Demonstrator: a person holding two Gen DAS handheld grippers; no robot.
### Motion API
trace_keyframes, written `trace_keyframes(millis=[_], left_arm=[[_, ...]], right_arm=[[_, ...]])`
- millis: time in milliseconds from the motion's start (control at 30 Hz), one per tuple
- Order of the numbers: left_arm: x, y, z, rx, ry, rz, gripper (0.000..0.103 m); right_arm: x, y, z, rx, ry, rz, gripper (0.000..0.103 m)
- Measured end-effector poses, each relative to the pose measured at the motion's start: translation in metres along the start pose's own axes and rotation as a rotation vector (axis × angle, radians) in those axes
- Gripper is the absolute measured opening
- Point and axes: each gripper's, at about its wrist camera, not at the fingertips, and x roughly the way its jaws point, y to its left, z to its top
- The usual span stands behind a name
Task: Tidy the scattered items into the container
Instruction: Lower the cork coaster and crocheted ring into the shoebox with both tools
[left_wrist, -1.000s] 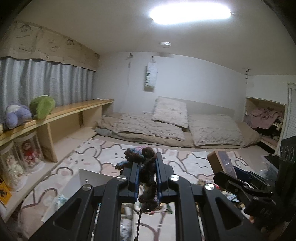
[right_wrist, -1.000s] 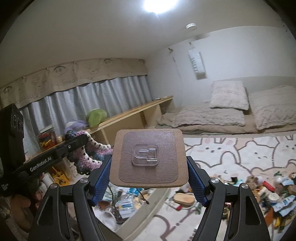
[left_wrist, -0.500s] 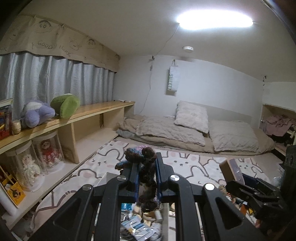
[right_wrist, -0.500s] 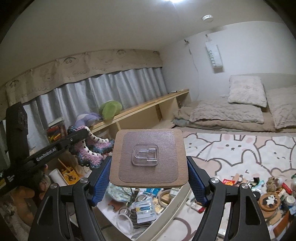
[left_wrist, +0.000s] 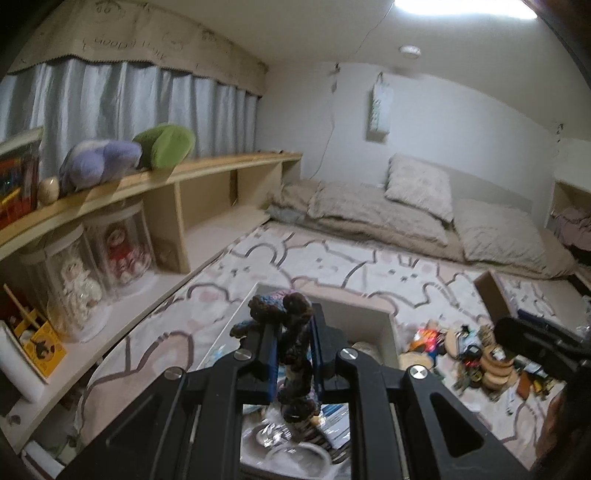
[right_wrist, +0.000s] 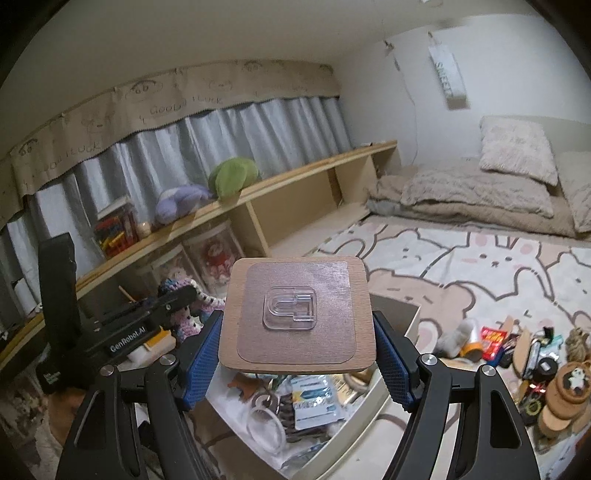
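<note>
**A:** Start at your left. What have the left tongs (left_wrist: 291, 354) got?

**B:** They're clamped on a crocheted yarn toy (left_wrist: 291, 332) — dark brown with some blue and purple. It hangs between the fingers right above the container (right_wrist: 391, 380), the pale open box on the rug.

**A:** And your right?

**B:** The right tongs (right_wrist: 297, 354) are closed on a wooden square with a clear adhesive hook (right_wrist: 295, 314) stuck to its face. You're holding it flat, also over the box, so neither piece is in yet.

**A:** How far along does that put you?

**B:** Partway, I'd judge. The box already holds things: a white ring (right_wrist: 264, 424), a blue and white packet (right_wrist: 314, 400), and more that's too jumbled to name. Once you let these two go, you'll be two pieces further on.

**A:** What's left?

**B:** Plenty — a scattered pile (right_wrist: 532, 354) lies on the rug to the right of the box: a red packet, round wooden discs, one with a panda face, and small odds I can't make out.

**A:** Any writing?

**B:** Your left gripper's body reads "GenRobot.AI" (right_wrist: 127, 338). The curtain valance (right_wrist: 177, 96) says "Good Luck" among doodled faces. The wall hanging (right_wrist: 448, 79) has lettering too blurred to read.
</note>
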Motion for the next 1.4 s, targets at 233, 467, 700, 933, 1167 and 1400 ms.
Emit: trace_keyframes(millis=[233, 467, 700, 933, 1167, 1400], left_arm=[[0.029, 0.02, -0.033, 0.01, 0.108, 0.049, 0.015], [0.059, 0.029, -0.065, 0.036, 0.223, 0.061, 0.015], [0.078, 0.043, -0.079, -0.019, 0.303, 0.069, 0.048], [0.07, 0.06, -0.079, -0.071, 0.276, 0.07, 0.068], [0.053, 0.074, -0.074, -0.085, 0.231, 0.048, 0.072], [0.033, 0.083, -0.066, -0.109, 0.176, 0.002, 0.078]], right_arm=[[0.031, 0.008, -0.017, -0.007, 0.078, 0.024, 0.077], [0.055, 0.013, -0.029, -0.005, 0.136, 0.028, 0.077], [0.082, 0.021, -0.041, 0.006, 0.203, 0.044, 0.077], [0.104, 0.03, -0.05, 0.005, 0.251, 0.052, 0.077], [0.126, 0.038, -0.061, 0.005, 0.307, 0.039, 0.077], [0.151, 0.049, -0.071, 0.031, 0.366, 0.046, 0.077]])
